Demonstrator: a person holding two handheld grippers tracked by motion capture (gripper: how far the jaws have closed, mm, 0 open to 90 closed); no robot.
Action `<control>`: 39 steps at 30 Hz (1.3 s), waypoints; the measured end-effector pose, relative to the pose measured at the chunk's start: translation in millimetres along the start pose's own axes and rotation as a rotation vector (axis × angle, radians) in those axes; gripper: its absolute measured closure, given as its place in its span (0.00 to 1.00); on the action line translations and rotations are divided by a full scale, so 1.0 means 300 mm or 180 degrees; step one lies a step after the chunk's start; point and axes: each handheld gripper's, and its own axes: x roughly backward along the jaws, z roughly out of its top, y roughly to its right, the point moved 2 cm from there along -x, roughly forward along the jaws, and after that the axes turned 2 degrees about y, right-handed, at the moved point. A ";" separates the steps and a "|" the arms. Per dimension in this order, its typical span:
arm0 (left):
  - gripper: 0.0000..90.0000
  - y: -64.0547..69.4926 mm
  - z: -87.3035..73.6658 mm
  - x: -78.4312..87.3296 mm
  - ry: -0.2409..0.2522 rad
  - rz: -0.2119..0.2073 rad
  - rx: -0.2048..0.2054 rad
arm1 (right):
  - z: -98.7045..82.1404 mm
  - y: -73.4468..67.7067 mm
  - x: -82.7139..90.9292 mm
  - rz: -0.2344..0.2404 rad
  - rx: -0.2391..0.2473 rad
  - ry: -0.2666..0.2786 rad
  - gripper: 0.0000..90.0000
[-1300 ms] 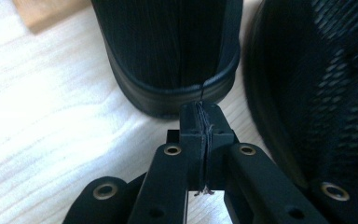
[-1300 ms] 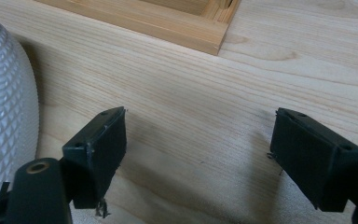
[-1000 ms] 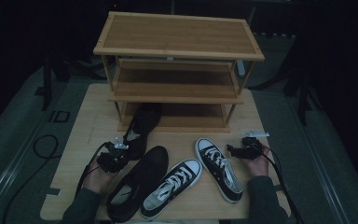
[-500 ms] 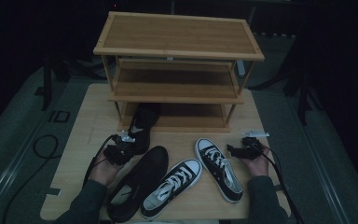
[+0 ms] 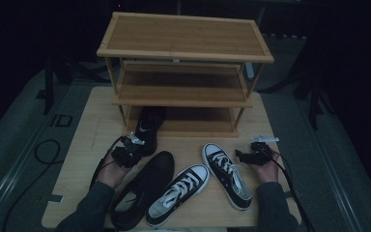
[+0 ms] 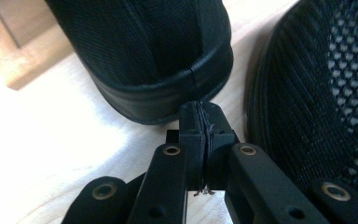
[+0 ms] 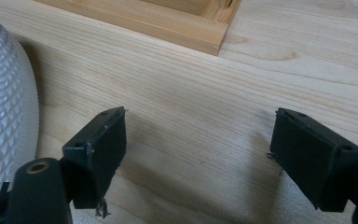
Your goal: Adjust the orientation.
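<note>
table (image 5: pixel 77 145): wooden | on it: shelf rack (image 5: pixel 183 72), four shoes, one partly under rack

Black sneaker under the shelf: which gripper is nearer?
Left. The left gripper, shut and empty, sits right at the black sneaker heel; the right gripper rests open past the two canvas shoes.

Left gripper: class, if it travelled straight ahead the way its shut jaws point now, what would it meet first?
Most likely the heel of the black shoe lying partly under the rack. The left gripper points at its rim, apparently just short of contact, though depth is unclear.
</note>
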 end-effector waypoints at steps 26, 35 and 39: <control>0.99 -0.029 0.115 -0.079 -0.0052 0.0179 -0.0089 | 0.000 0.000 0.000 0.0004 0.0000 0.0001 0.20; 0.99 -0.057 0.150 -0.108 -0.0055 0.0245 -0.0007 | 0.000 0.000 0.000 0.0005 0.0003 0.0000 0.20; 0.99 -0.064 0.163 -0.120 -0.0053 0.0257 -0.0011 | 0.000 0.000 0.000 0.0005 0.0003 0.0001 0.20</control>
